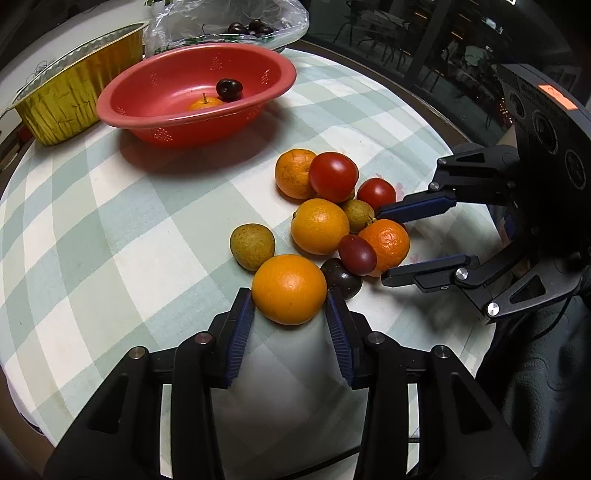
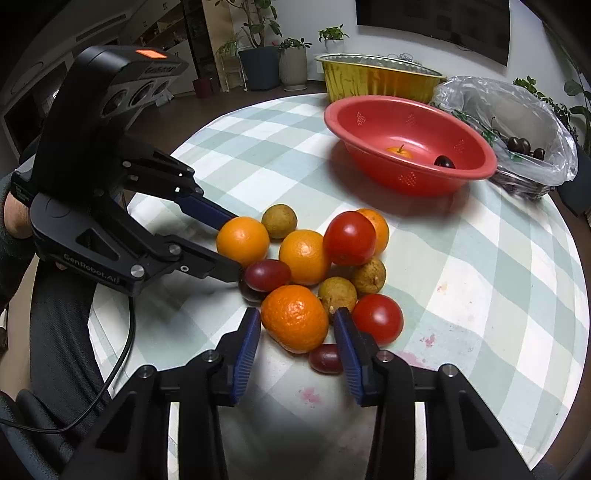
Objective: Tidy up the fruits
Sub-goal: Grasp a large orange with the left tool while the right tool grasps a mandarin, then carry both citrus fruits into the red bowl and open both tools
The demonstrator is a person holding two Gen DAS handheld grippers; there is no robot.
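A smooth orange (image 1: pixel 289 289) lies at the near end of a fruit pile on the checked tablecloth, and my left gripper (image 1: pixel 289 297) is shut on it, a blue pad against each side. From the right wrist view the left gripper (image 2: pixel 238 243) holds the same orange (image 2: pixel 242 242). My right gripper (image 2: pixel 295 318) is shut on a rough mandarin (image 2: pixel 295 317), and its fingers (image 1: pixel 417 205) reach in from the right. Tomatoes (image 1: pixel 333 177), longans (image 1: pixel 252 246), a grape (image 1: pixel 357 254) and more oranges (image 1: pixel 319 226) crowd around. A red bowl (image 1: pixel 166 85) holds a small orange and a cherry.
A gold foil tray (image 1: pixel 74 92) stands left of the bowl at the back. A plastic bag of cherries (image 1: pixel 229 22) lies behind the bowl. The round table's edge (image 1: pixel 424 107) curves close on the right. Potted plants stand on the floor beyond.
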